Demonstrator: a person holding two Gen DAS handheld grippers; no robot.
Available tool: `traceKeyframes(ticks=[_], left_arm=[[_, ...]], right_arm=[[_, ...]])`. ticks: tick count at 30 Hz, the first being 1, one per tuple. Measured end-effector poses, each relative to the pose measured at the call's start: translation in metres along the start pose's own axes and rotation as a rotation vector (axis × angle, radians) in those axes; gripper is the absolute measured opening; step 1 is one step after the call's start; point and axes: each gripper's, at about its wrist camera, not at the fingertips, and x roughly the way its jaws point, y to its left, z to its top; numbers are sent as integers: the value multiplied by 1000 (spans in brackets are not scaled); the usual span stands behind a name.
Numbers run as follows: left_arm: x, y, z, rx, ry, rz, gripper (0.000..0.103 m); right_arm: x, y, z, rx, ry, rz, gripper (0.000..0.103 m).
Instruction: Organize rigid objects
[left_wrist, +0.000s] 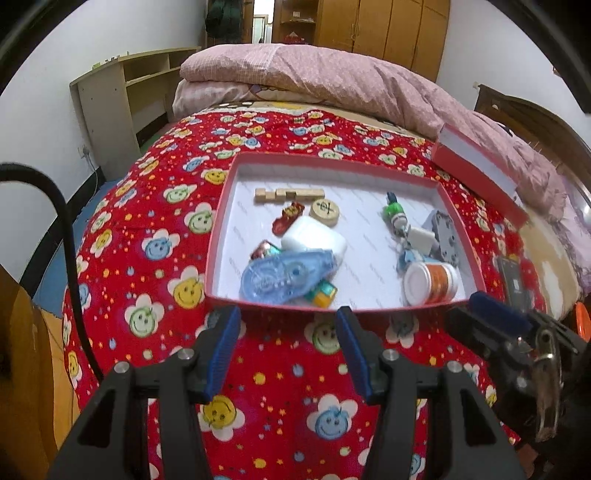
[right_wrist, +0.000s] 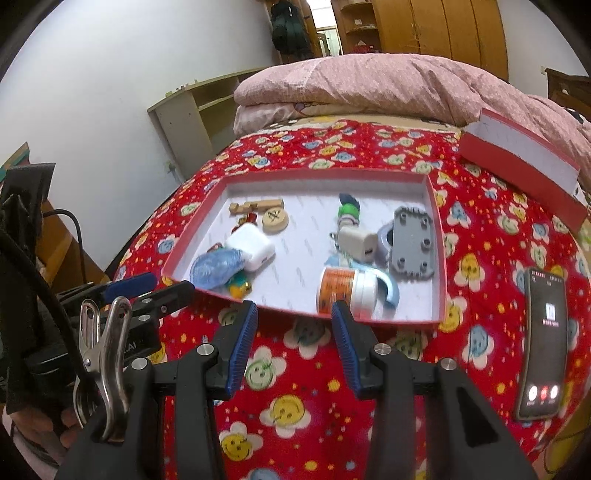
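Observation:
A red box with a white inside (left_wrist: 218, 225) (right_wrist: 438, 236) lies on the flowered red blanket and holds several small items. Among them are a blue correction tape (left_wrist: 284, 275) (right_wrist: 216, 271), a white charger block (left_wrist: 314, 240) (right_wrist: 251, 245), wooden blocks (left_wrist: 288, 194), a round wooden piece (left_wrist: 324, 212), a white and orange bottle on its side (left_wrist: 432, 282) (right_wrist: 347, 290), and a grey plate (left_wrist: 445, 236) (right_wrist: 413, 247). My left gripper (left_wrist: 288, 312) hangs open just short of the box's near rim. My right gripper (right_wrist: 294, 306) is open too, in front of the bottle, with nothing between its fingers.
The box lid (left_wrist: 480, 170) (right_wrist: 517, 166) leans on the pink quilt (left_wrist: 332, 77) at the back right. A phone with a lit screen (right_wrist: 543, 343) lies on the blanket right of the box. A pale shelf unit (left_wrist: 122, 99) stands at the left wall.

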Motion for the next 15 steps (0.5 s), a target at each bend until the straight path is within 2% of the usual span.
traceKeyframes(ticks=[15], left_arm=[[19,-11,-38,35,53,19,56]], right_arm=[[19,-6,-45,29,81,-86,43]])
